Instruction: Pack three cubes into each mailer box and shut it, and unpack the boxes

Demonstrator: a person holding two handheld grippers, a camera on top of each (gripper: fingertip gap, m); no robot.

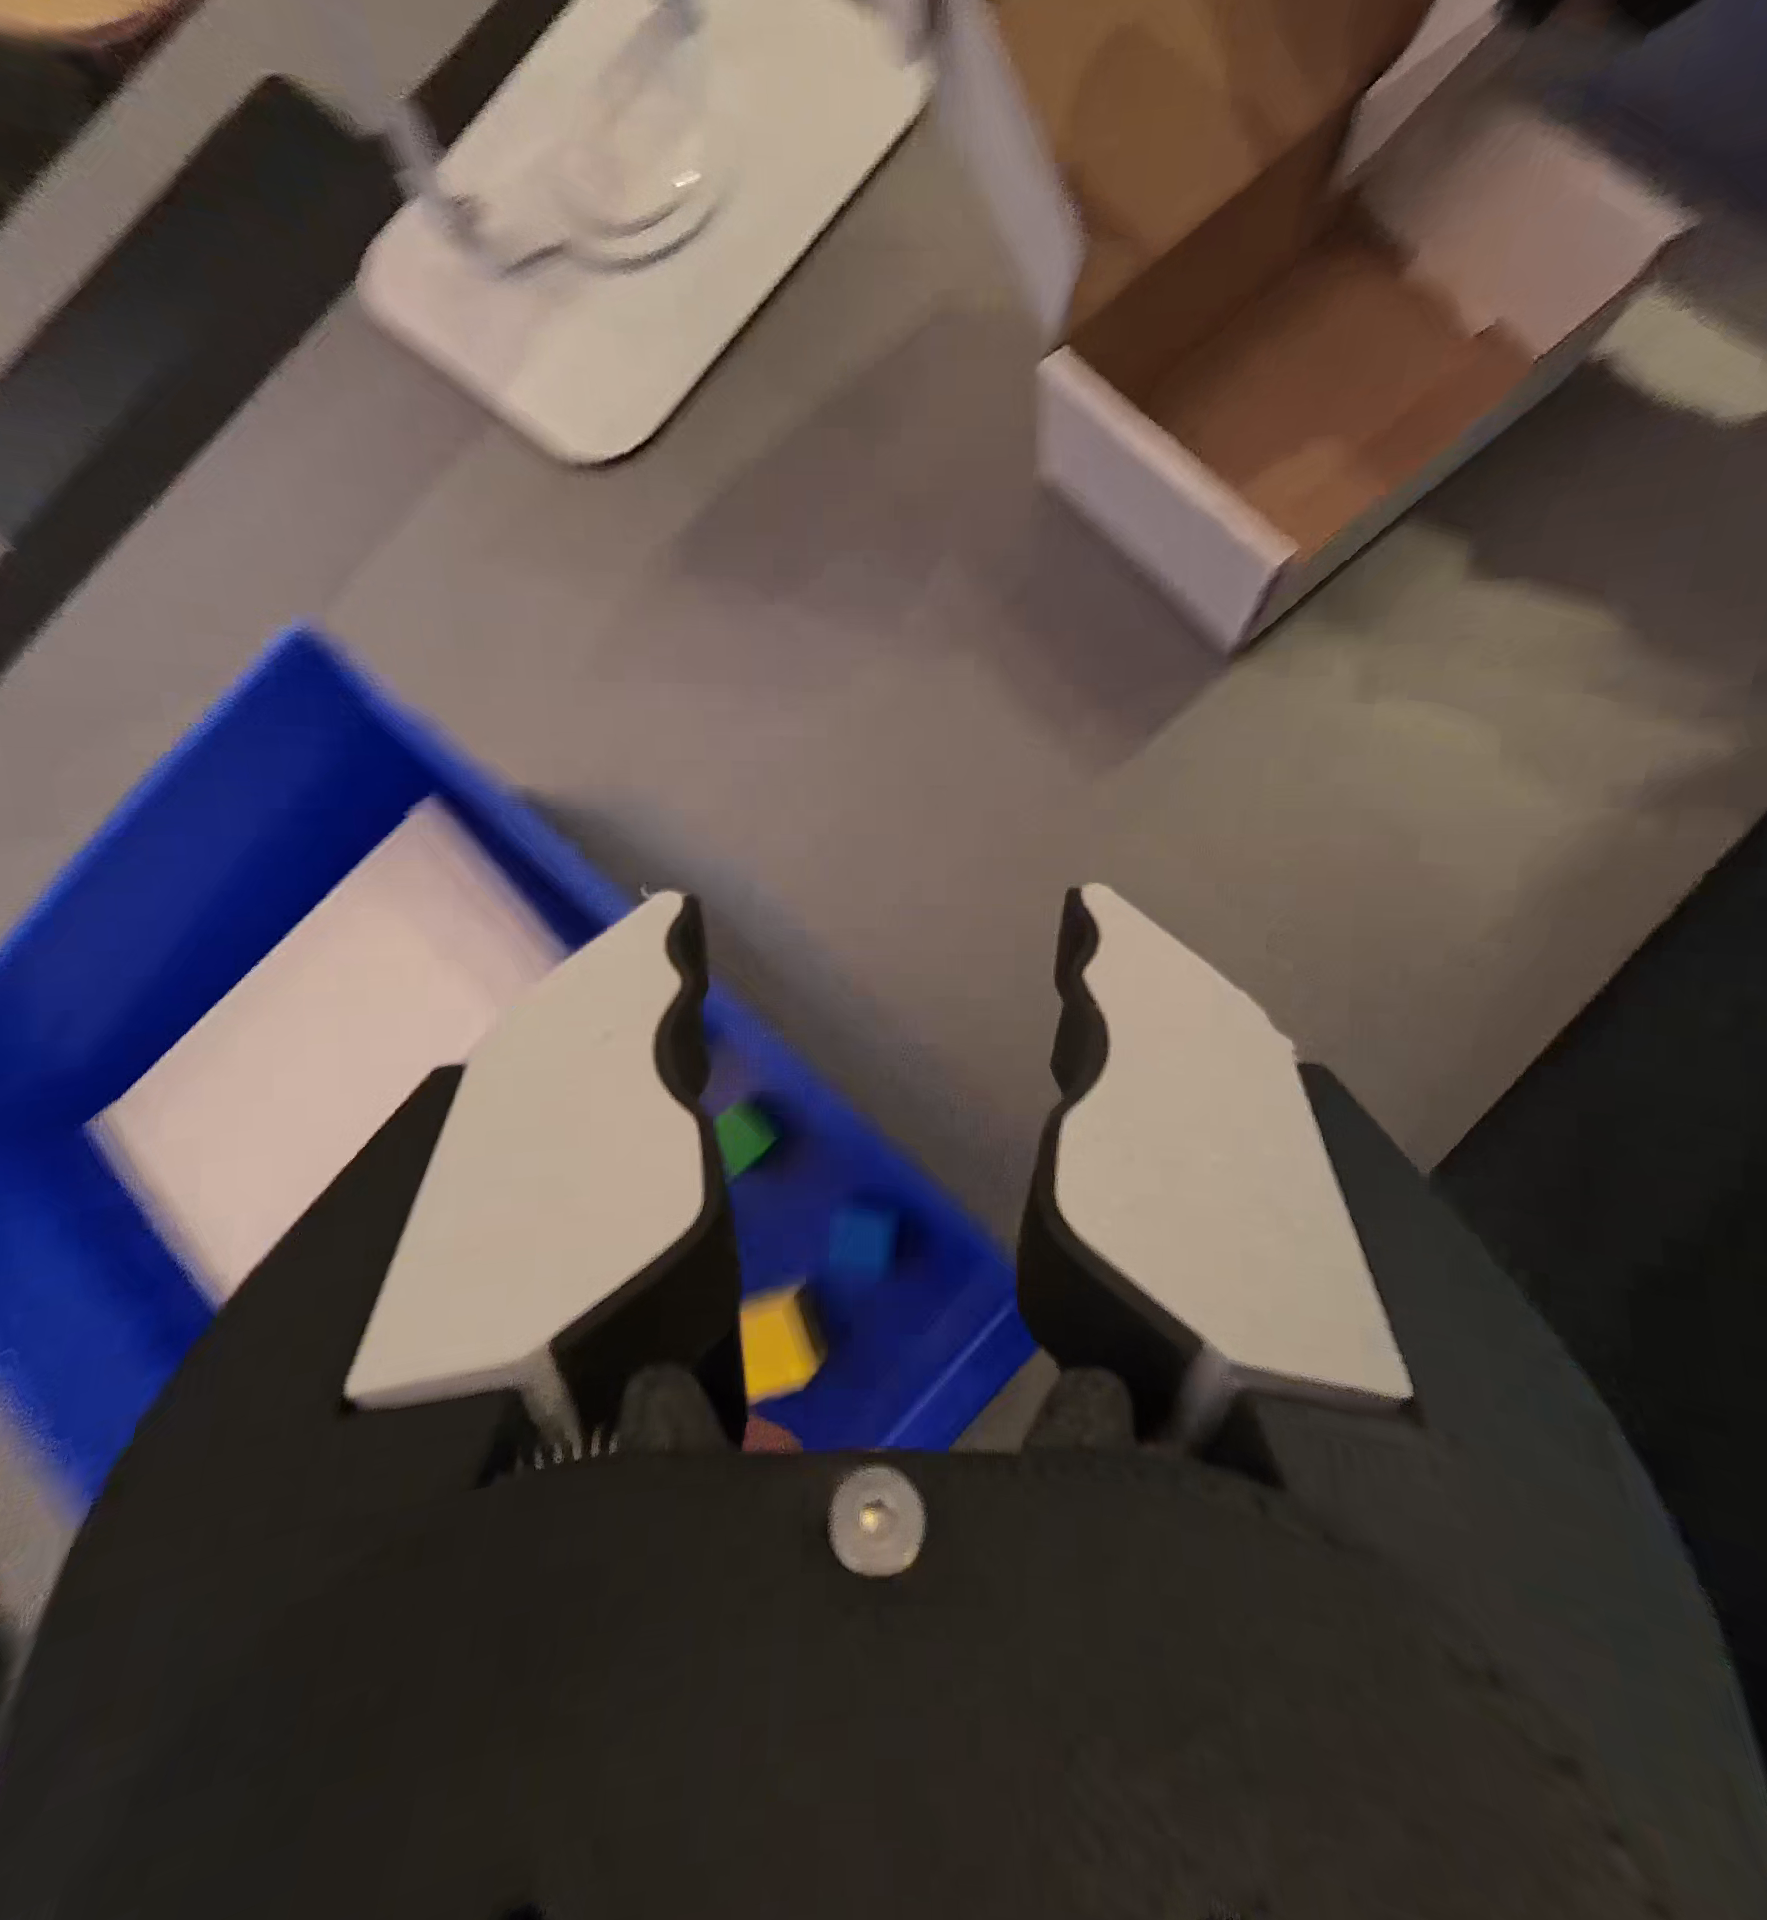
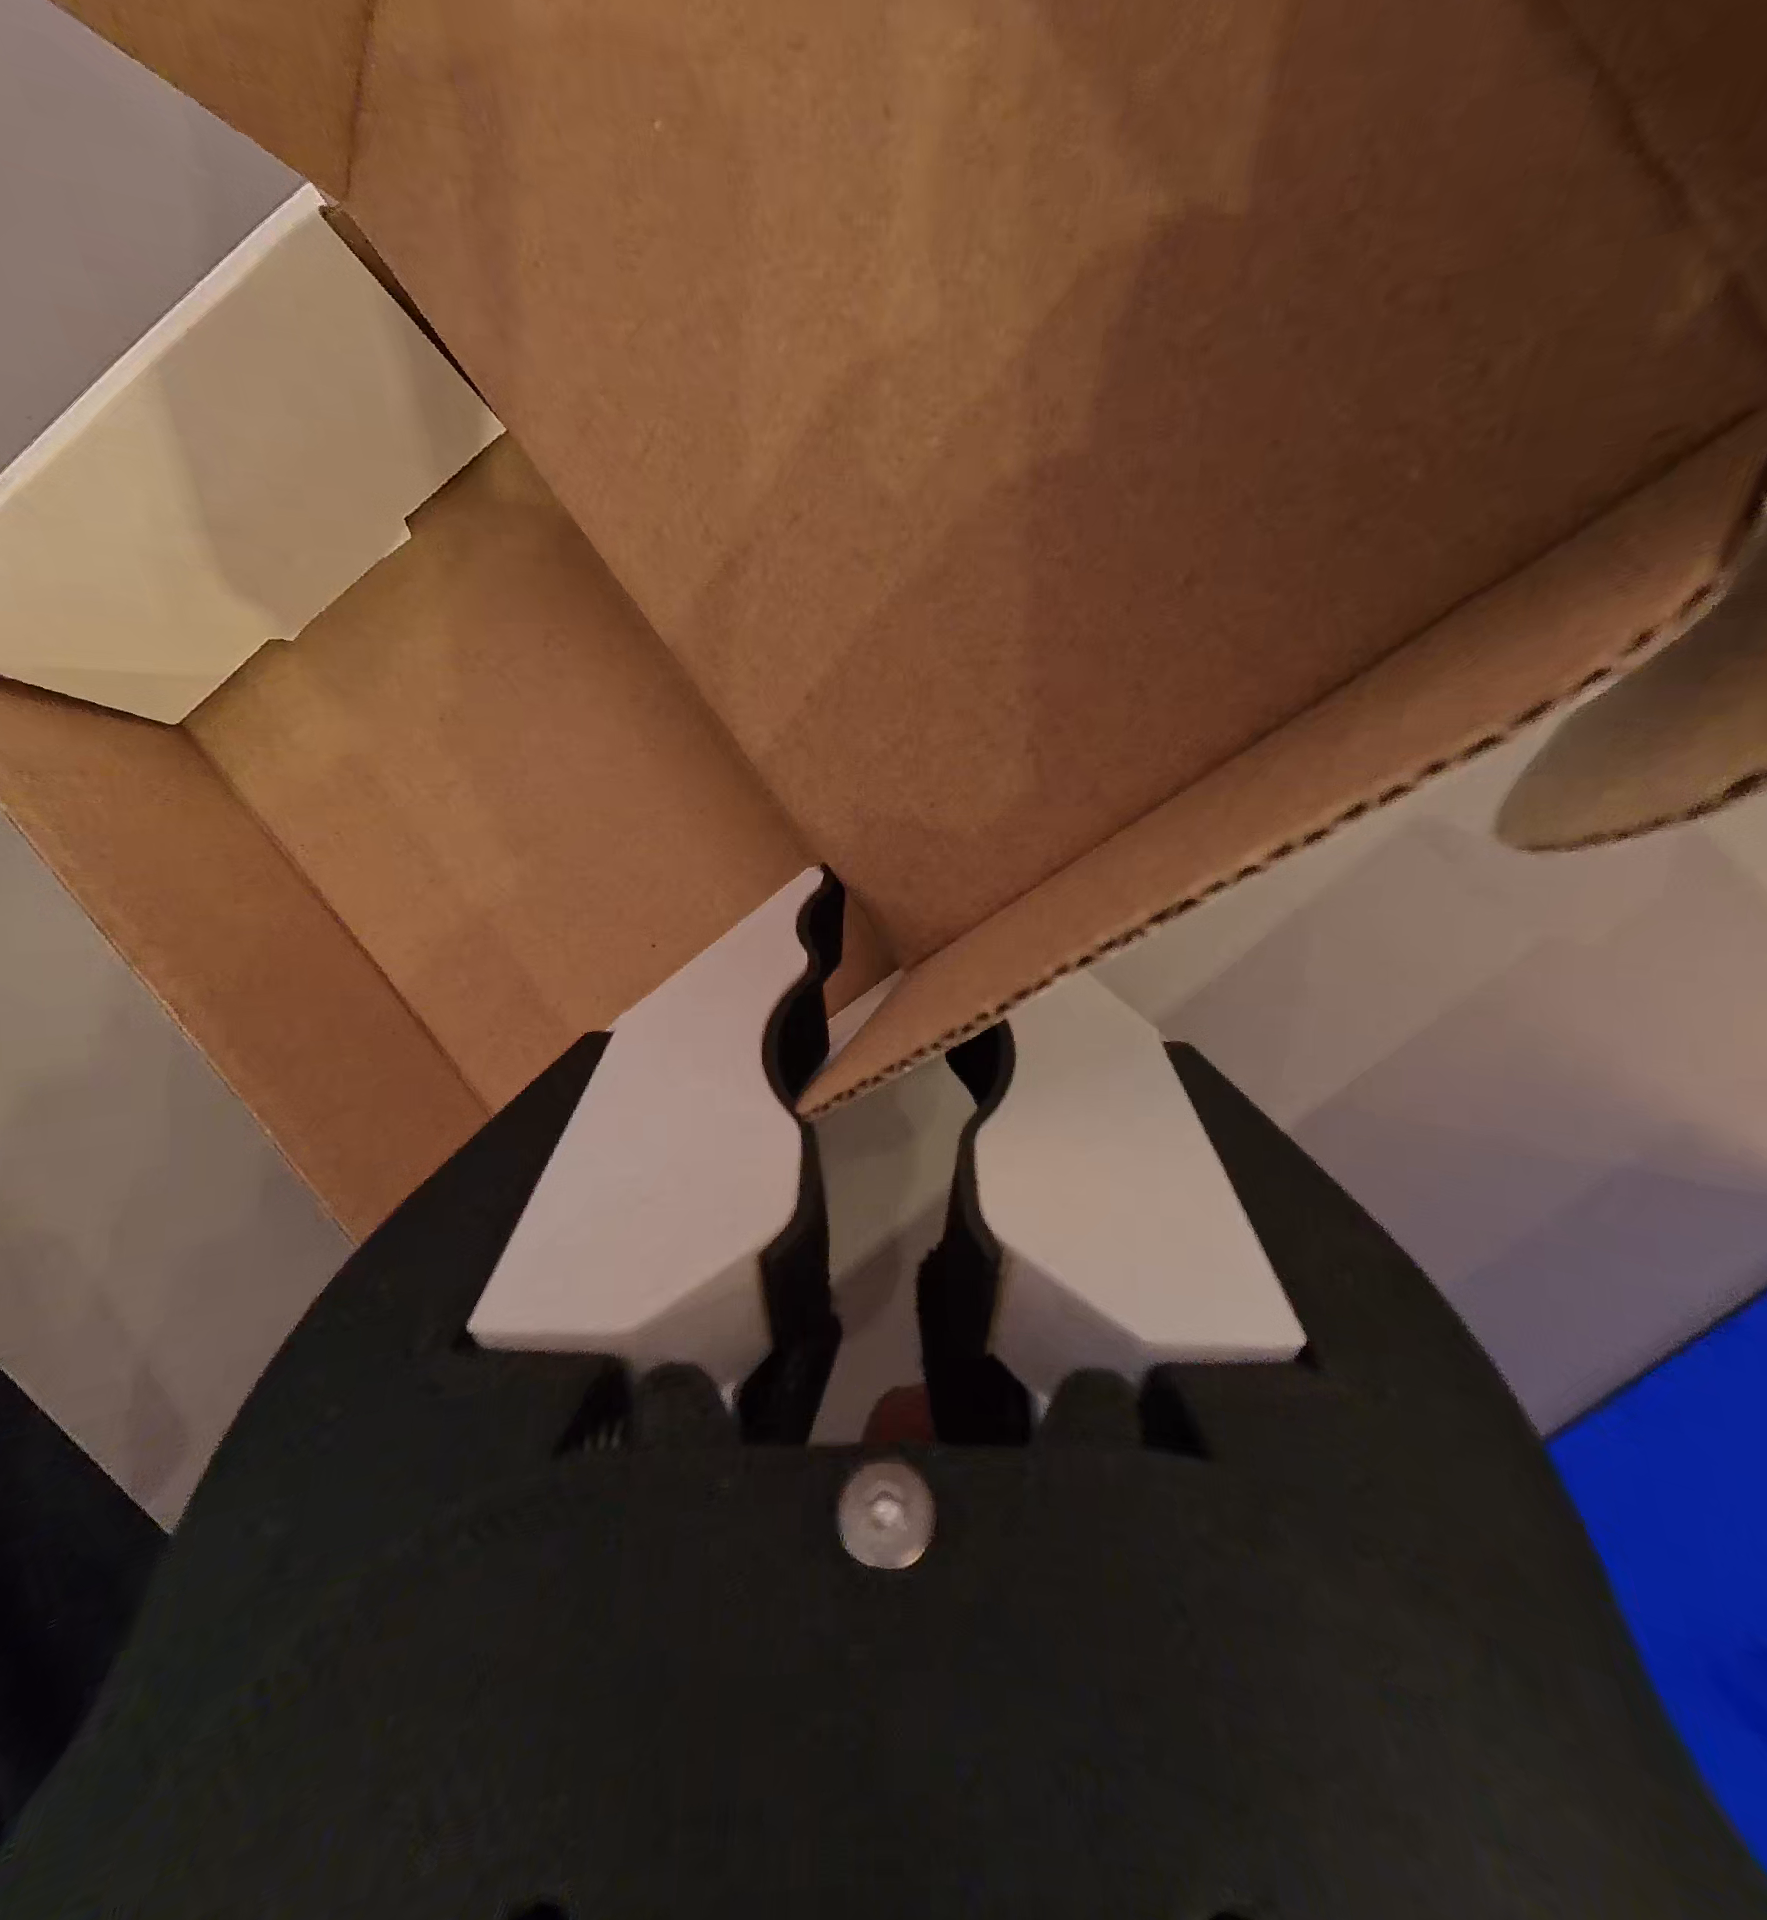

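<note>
Pinching mailer box flap: right tool; left tool spread wide, empty.

Left view high over table; right view close inside mailer box, shared.

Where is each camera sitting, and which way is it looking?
Left wrist view: on the left hand-held gripper, high up, looking down at the table, blue bin with cubes, and open box; its spread fingers show.
Right wrist view: on the right hand-held gripper, close to the box, looking inside; its fingers straddle the flap.
Shared: box, blue bin.
</note>
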